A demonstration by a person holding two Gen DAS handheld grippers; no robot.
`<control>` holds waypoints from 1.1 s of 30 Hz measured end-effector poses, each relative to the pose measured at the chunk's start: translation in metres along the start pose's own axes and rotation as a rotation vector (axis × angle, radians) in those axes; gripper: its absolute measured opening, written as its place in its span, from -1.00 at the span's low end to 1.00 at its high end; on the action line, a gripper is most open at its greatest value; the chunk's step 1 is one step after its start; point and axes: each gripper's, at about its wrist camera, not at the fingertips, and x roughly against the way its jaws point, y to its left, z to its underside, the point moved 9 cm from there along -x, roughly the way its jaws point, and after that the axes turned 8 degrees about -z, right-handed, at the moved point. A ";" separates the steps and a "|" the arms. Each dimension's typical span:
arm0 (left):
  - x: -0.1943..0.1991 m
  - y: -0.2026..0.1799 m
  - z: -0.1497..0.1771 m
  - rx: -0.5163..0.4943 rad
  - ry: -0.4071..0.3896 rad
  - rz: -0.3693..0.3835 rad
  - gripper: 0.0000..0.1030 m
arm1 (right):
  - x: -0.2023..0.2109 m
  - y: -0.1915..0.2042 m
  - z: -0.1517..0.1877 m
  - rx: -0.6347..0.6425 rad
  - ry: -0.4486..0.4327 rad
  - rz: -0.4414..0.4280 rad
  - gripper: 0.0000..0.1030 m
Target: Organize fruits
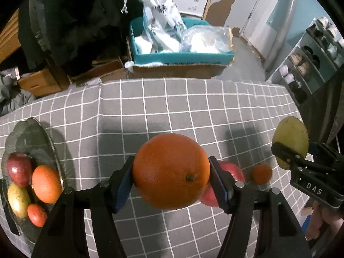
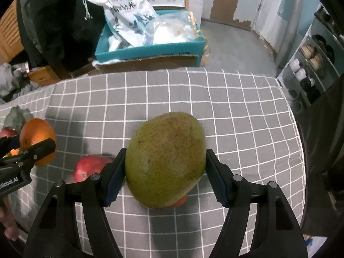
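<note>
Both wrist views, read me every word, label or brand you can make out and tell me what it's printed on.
"DAS": white letters on the right gripper body, left wrist view.
"nRobot.AI": on the left gripper body, cut off by the frame edge, right wrist view.
White bag in the blue box: print too blurred to read.
Blue box front strip: too small to read.

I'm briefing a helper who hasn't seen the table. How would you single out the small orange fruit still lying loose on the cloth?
Start at the grey checked tablecloth. Right of the big orange clamped in the left gripper, a red apple lies on the cloth, and just right of that sits the small orange fruit. It is the smallest loose fruit, round, and outside the glass plate.
</note>
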 end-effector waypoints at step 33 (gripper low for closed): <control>0.136 0.050 -0.007 0.053 -0.282 -0.031 0.31 | 0.120 0.080 -0.028 0.144 -0.283 -0.136 0.36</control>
